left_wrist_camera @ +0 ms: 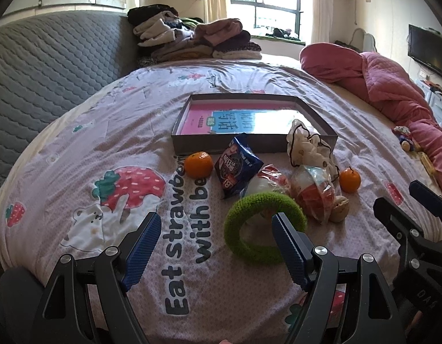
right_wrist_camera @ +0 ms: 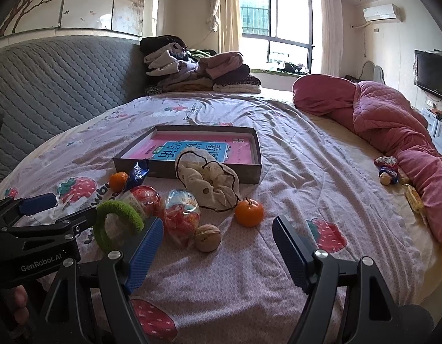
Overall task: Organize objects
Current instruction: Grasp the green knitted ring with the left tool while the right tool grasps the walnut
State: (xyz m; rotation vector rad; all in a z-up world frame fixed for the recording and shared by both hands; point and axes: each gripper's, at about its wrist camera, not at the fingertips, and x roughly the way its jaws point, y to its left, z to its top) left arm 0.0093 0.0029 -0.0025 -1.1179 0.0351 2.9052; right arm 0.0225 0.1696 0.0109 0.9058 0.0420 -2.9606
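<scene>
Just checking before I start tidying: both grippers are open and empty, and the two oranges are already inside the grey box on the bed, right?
Not quite. Both oranges lie on the bedsheet in front of the grey box, not inside it, as the right wrist view shows. The left gripper and right gripper are indeed open and empty.

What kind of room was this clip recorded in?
Most likely a lived-in home bedroom. The objects lie on a bed with a strawberry-print cover, backed by a grey quilted headboard. Folded clothes are stacked at the far end, and a wall TV and air conditioner are in view.
</scene>
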